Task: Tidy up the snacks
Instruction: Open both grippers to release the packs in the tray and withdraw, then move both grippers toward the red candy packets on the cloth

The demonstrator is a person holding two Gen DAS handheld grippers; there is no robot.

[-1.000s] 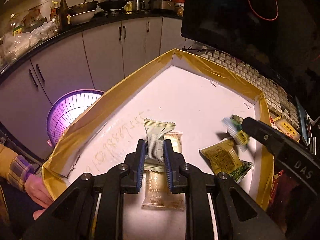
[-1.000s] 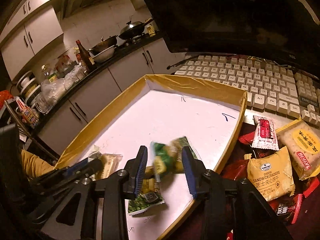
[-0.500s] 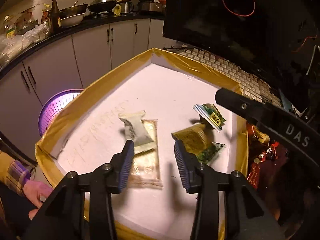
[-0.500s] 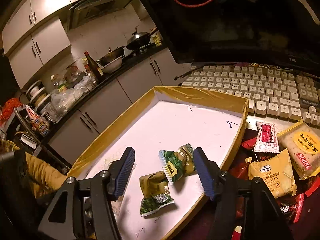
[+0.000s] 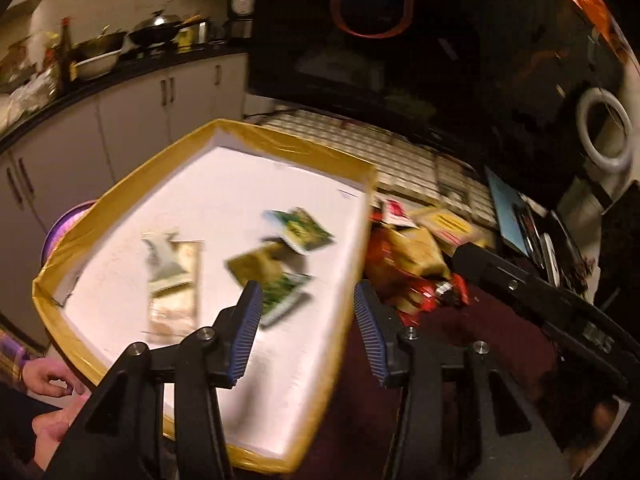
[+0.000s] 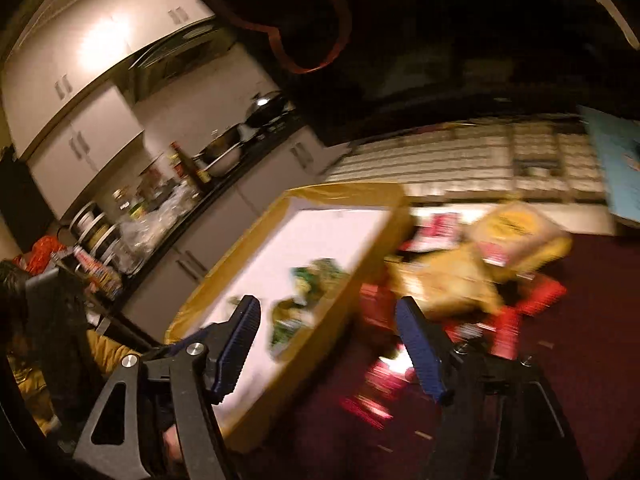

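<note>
Left tool [image 5: 306,322]: jaws parted and just been widening, nothing between the pads; poised over the tray's right edge.
Right tool [image 6: 328,346]: jaws spread wide, just been widening, empty; straddling the tray's rim and the snack pile.
Tray [image 5: 280,144]: white floor, yellow-taped rim, on the bench.
Pale wrapped snacks [image 5: 172,272]: lying in the tray's left half.
Green snack packets [image 5: 280,256]: lying in the tray's right half, blurred.
Snack pile [image 6: 480,280]: yellow and red packets on the dark red bench cover beside the tray.
Keyboard [image 6: 460,160]: behind the tray.
</note>
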